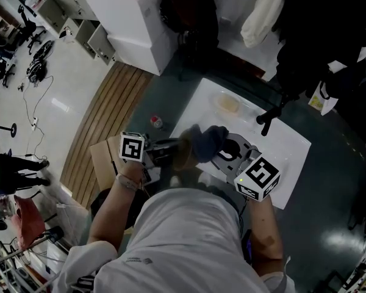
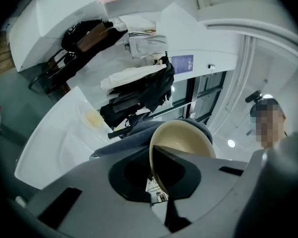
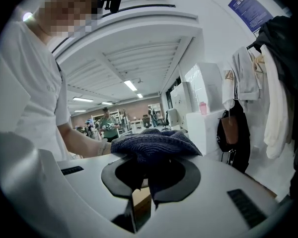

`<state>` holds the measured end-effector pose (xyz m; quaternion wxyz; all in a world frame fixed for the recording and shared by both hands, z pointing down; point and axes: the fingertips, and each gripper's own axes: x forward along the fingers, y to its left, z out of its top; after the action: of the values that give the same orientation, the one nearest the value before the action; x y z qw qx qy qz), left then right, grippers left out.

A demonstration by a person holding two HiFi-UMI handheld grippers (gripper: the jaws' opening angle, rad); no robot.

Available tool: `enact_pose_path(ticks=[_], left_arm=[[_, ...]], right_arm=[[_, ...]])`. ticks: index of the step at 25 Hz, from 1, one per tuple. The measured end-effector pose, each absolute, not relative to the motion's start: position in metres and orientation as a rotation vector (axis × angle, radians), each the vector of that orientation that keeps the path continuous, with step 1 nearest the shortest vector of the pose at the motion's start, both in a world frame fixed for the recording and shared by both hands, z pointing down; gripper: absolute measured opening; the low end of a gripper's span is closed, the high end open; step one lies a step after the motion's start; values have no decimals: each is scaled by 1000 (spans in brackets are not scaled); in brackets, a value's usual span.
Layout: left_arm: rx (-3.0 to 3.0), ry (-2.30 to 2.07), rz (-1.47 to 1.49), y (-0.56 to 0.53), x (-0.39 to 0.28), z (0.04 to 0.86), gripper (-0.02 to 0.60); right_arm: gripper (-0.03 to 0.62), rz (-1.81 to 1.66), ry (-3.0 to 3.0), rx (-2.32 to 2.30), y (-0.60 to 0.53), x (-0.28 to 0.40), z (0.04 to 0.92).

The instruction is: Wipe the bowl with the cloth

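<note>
A beige bowl (image 2: pixel 184 142) is tipped on its side in the air, and my left gripper (image 2: pixel 156 182) is shut on its rim. A dark blue cloth (image 3: pixel 154 145) bunches out of my right gripper (image 3: pixel 143 185), which is shut on it. In the head view the cloth (image 1: pixel 208 141) presses against the bowl (image 1: pixel 183 154) above the near edge of the white table (image 1: pixel 280 145). There my left gripper (image 1: pixel 169 152) comes in from the left and my right gripper (image 1: pixel 227 154) from the right. The cloth (image 2: pixel 131 133) wraps round the bowl's far side.
A shallow dish with something yellowish (image 1: pixel 227 104) lies on the table's far part, with a black stand (image 1: pixel 268 118) to its right. A red-capped bottle (image 1: pixel 156 122) and a cardboard box (image 1: pixel 104 157) sit on the floor at left. Behind are a white cabinet (image 1: pixel 140 23) and hanging coats (image 1: pixel 311 35).
</note>
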<state>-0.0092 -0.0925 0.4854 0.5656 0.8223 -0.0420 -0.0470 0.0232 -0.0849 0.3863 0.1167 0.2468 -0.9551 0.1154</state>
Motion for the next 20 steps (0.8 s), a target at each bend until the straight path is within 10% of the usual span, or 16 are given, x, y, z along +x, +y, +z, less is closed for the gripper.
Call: enact_pose_path(ticks=[20], left_arm=[[1821,-222,-408,-138,-21,457,18]], right_arm=[[69,419,-2791,610,-43,-9,414]])
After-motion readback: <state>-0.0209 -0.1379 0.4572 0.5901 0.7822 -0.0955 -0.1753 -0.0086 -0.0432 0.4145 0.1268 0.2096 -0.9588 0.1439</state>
